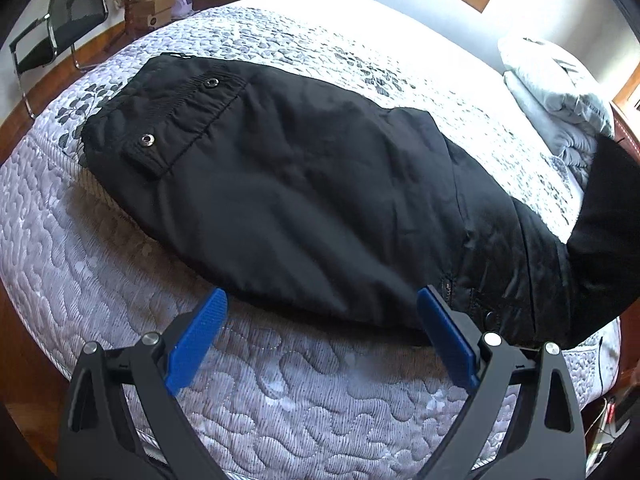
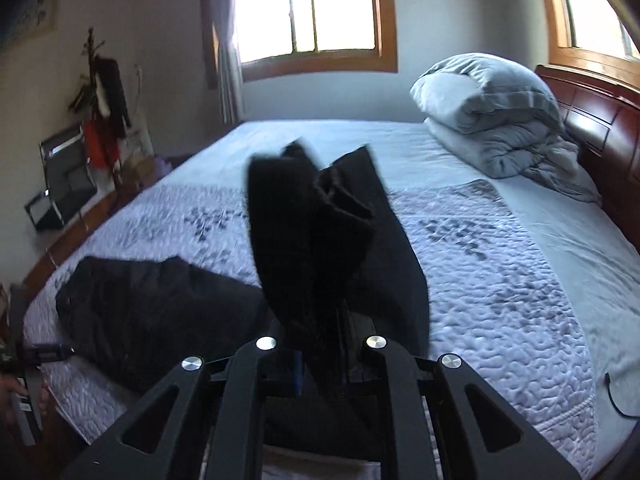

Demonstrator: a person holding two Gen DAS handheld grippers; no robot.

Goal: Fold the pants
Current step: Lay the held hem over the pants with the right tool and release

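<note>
Black pants [image 1: 304, 200] lie across the quilted bed, waistband with two snaps at the far left, legs running right. My left gripper [image 1: 320, 320] is open, its blue pads [image 1: 196, 340] just short of the near edge of the pants, holding nothing. My right gripper [image 2: 320, 356] is shut on the leg ends of the pants [image 2: 316, 240] and holds them lifted above the bed; the cloth stands up and hides its fingertips. The rest of the pants [image 2: 156, 312] lies flat at the left in the right wrist view. The raised legs show at the right edge of the left wrist view [image 1: 608, 232].
A folded grey duvet [image 2: 492, 116] sits at the head of the bed by the wooden headboard [image 2: 600, 128]. A black chair [image 1: 52, 28] and boxes stand on the floor beyond the bed's far left side. The bed [image 2: 500, 280] spreads wide to the right.
</note>
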